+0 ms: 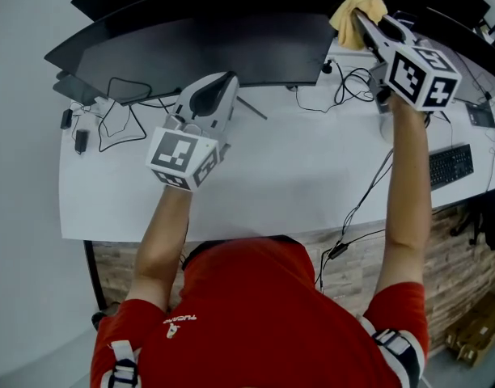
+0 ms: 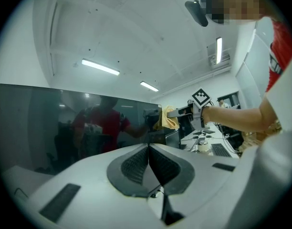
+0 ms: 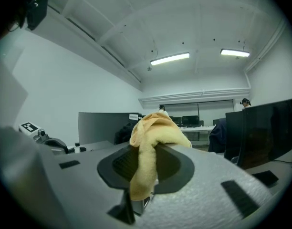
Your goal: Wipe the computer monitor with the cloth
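Head view
- Monitor (image 1: 207,51): wide, curved and dark, switched off; it stands at the far side of a white desk (image 1: 272,176).
- Cloth (image 1: 357,13): yellow and soft, bunched into a lump at the upper right corner of the monitor.
- Right gripper (image 1: 362,24): raised to that corner, with the cloth caught at its tips.
- Left gripper (image 1: 226,79): low over the desk, just before the monitor's lower edge, jaws together.
- Around: loose black cables (image 1: 118,120) lie on the left of the desk, and more lie on the right, under the right arm. A black keyboard (image 1: 450,166) lies far right.

Left gripper view
- Jaws: pressed together, with nothing between them.
- Monitor: its dark glass fills the left and the middle, and mirrors a person in red.
- Cloth: it is at the right border of the screen and seems to touch it; the right gripper holds it there.
- In the way: nothing stands between this gripper and the screen.

Right gripper view
- Jaws: closed on the cloth. The cloth bulges above the tips, and one fold hangs down through the gap.
- Cloth look: pale yellow, thick, wrinkled.
- Around: a dark screen (image 3: 270,132) stands at the right edge; I cannot tell whether it is the same monitor. Two long ceiling lamps (image 3: 170,58) shine above.
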The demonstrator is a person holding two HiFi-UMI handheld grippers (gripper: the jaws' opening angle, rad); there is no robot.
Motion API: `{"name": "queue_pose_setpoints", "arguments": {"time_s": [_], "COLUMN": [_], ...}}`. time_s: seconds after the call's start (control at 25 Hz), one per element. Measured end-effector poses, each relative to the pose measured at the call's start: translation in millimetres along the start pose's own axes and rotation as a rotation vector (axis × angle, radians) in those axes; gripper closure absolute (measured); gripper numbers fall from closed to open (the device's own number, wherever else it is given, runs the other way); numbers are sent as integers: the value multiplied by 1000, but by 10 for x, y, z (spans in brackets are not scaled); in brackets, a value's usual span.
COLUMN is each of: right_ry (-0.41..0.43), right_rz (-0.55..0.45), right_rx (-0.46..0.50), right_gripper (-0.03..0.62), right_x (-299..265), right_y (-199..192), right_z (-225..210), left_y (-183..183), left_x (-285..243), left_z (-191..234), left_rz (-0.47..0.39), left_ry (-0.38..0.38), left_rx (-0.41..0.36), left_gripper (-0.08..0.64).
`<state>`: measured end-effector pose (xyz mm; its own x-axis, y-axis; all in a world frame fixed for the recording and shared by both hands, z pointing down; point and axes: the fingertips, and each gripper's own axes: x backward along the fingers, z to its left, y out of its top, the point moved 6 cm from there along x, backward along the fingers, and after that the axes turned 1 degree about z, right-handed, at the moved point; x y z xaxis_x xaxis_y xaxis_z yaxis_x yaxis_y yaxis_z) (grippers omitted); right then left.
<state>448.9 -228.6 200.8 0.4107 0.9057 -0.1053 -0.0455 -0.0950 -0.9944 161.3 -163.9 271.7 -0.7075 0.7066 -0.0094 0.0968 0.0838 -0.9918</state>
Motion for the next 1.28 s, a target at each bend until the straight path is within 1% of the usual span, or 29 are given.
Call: {"name": "queue_pose_setpoints", "arguments": {"time_s": [0.28,0.44,0.6,0.76,1.0,1.16,1.28], "right_ry": [0,-1,3,10,26,31,34], "right_rz": [18,30,52,68,96,118,138], "right_rx": [-3,8,5,-18,-36,-43,-50], "right_gripper": [518,518,518,518,518,518,518], "right_x": [-48,-86,-137,-199,-254,-284,-315], "right_y": [-285,-483,-748,-1030,-1420,-1662,-1855], "right_z": [12,17,-1,-10,-28,-29,-29], "left_y": [-89,-179,-294,-417,-594,-666,-744], "left_x": [16,37,23,16,29,38,46], "left_z": [16,27,29,18,11,-15,-15], "left_rz": [11,0,1,9,13,37,37], "left_ry": [6,16,27,31,47,57,57], "left_rx": [4,13,19,19,40,54,60], "left_gripper": [551,551,551,551,551,551,551]}}
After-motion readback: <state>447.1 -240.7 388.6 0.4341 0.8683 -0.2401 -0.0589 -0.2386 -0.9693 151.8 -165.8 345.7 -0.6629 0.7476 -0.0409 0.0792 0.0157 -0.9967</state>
